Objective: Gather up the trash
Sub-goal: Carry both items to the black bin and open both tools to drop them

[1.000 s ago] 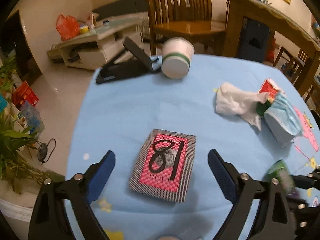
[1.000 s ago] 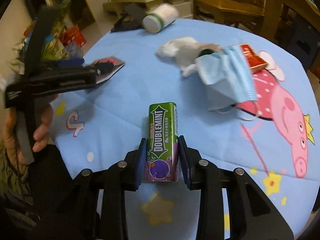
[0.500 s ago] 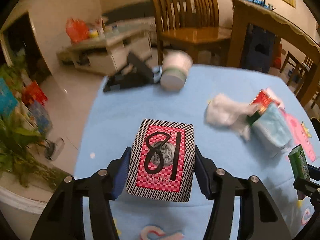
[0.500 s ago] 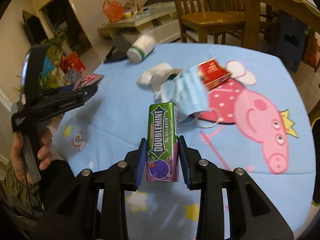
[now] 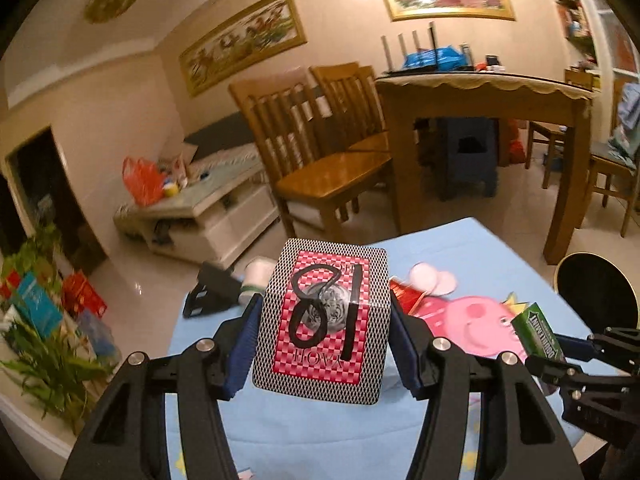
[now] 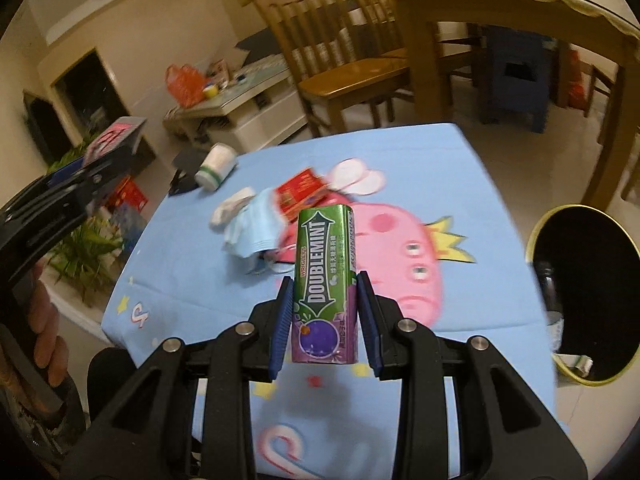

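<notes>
My left gripper is shut on a playing-card pack with a red and black checked back and "18" inked on it, lifted above the blue tablecloth. My right gripper is shut on a green Doublemint gum pack, held upright over the cloth. On the table beyond lie a blue face mask, a white tissue, a red packet and a tipped paper cup. A black bin with a gold rim stands off the table's right edge.
A black folding stand lies by the cup at the far table edge. Wooden chairs and a wooden dining table stand behind. Potted plants and boxes are on the floor to the left. A hand holds the left gripper.
The left jaws closed on the card pack and lifted it off the cloth. The right gripper rose with the gum pack. Both views swung right, and the bin came into view.
</notes>
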`<state>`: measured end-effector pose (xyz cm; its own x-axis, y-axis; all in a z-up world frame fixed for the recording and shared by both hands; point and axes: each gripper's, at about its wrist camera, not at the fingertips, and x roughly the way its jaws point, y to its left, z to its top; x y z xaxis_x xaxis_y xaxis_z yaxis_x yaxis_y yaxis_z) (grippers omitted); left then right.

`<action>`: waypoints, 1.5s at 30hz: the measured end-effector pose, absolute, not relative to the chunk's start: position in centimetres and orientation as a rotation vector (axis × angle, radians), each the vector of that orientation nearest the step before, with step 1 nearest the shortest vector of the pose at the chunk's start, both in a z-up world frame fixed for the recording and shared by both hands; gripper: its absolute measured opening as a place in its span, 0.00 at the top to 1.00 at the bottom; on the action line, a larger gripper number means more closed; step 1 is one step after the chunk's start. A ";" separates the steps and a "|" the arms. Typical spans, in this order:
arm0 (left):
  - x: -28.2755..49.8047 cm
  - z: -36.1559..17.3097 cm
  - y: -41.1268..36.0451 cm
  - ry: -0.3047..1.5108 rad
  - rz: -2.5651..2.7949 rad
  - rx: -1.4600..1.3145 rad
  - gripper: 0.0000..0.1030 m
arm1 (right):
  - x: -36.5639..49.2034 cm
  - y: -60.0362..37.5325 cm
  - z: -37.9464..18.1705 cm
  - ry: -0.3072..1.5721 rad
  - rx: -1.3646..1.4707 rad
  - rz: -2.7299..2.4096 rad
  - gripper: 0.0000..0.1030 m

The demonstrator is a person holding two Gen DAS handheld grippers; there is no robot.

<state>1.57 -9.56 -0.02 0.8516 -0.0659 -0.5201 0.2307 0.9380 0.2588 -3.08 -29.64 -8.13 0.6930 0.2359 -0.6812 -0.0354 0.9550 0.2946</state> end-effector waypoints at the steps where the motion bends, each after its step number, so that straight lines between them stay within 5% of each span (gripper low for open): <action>1: 1.2 0.3 -10.4 0.518 -0.165 0.332 0.45 | -3.4 -30.8 -8.0 0.784 0.280 0.138 0.70; 25: -1.6 -0.2 -25.6 0.465 -0.383 0.472 0.45 | -7.0 -53.1 -12.6 0.740 0.477 -0.293 0.68; 27: -1.6 -0.7 -26.8 0.475 -0.410 0.475 0.45 | -6.8 -53.9 -13.4 0.760 0.510 -0.285 0.65; 29: -1.8 -1.3 -28.3 0.486 -0.446 0.482 0.45 | -7.0 -54.6 -14.0 0.774 0.548 -0.312 0.18; 30: -1.9 -1.6 -28.9 0.489 -0.459 0.488 0.45 | -7.3 -54.9 -13.9 0.763 0.559 -0.332 0.15; 45: -3.1 -4.9 -37.1 0.523 -0.621 0.555 0.45 | -13.1 -59.6 -12.9 0.579 0.735 -0.518 0.06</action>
